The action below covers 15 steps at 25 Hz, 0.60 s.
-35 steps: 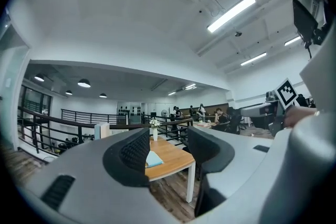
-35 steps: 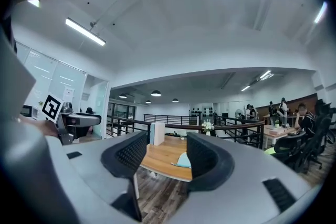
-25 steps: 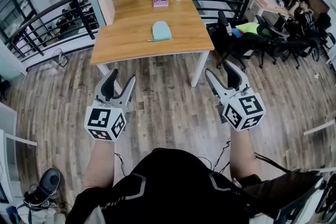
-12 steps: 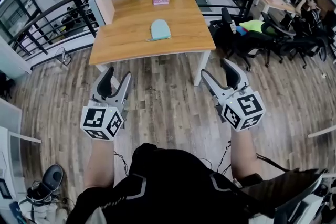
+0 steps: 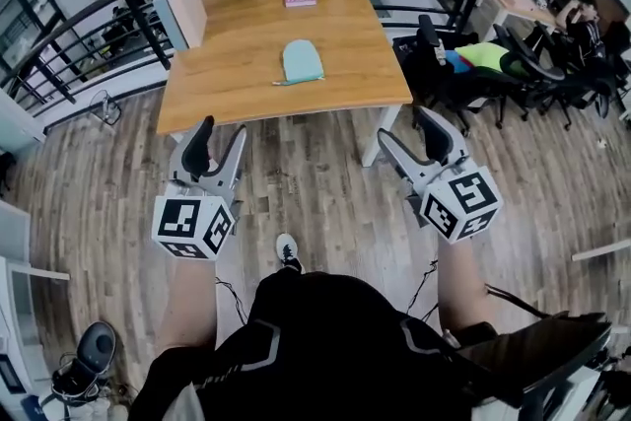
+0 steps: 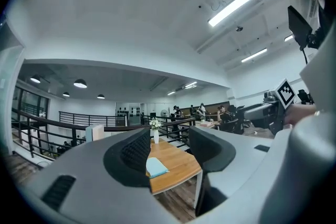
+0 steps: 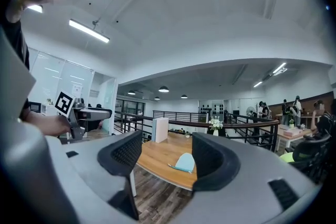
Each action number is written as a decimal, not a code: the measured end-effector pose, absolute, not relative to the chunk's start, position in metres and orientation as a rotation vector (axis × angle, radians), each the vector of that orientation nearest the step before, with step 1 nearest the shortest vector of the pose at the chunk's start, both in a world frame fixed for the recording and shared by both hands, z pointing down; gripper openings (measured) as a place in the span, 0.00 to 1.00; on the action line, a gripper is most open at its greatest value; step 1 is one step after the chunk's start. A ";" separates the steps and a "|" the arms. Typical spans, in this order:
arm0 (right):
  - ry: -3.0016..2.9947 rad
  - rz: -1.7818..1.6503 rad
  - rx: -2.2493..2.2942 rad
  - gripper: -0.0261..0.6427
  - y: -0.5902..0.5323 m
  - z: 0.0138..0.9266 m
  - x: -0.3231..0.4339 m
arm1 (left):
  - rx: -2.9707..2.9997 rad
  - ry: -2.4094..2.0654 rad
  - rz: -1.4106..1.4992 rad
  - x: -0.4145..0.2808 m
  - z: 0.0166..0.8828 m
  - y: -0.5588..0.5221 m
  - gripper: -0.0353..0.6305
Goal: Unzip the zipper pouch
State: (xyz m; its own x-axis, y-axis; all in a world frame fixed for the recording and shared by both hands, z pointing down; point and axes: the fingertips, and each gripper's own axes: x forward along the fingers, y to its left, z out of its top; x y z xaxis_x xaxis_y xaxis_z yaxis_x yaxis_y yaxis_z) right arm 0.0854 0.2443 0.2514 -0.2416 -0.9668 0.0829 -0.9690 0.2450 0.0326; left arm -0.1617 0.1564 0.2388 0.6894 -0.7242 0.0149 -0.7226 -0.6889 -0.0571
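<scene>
My left gripper (image 5: 221,135) has its grey jaws apart, though they have just been closing a little, with nothing between them. The jaws of my right gripper (image 5: 406,131) have just been opening and stand wide, also empty. Both hang over the wood-plank floor (image 5: 315,187), short of the rectangular light-wood table (image 5: 222,74). Near the tabletop's middle lies the pale blue fabric zipper pouch (image 5: 302,61), flat, rounded at its far end, with a thin tab trailing from its near left corner. I cannot tell whether its zip is closed.
</scene>
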 end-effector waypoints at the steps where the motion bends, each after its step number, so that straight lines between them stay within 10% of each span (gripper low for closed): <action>1: -2.406 0.033 1.883 0.50 0.232 0.249 0.084 | -2.855 1.213 -0.047 -0.163 0.239 0.143 0.42; 15: -2.356 0.069 1.902 0.50 0.067 0.254 0.067 | -2.922 1.190 -0.049 -0.188 0.258 -0.022 0.36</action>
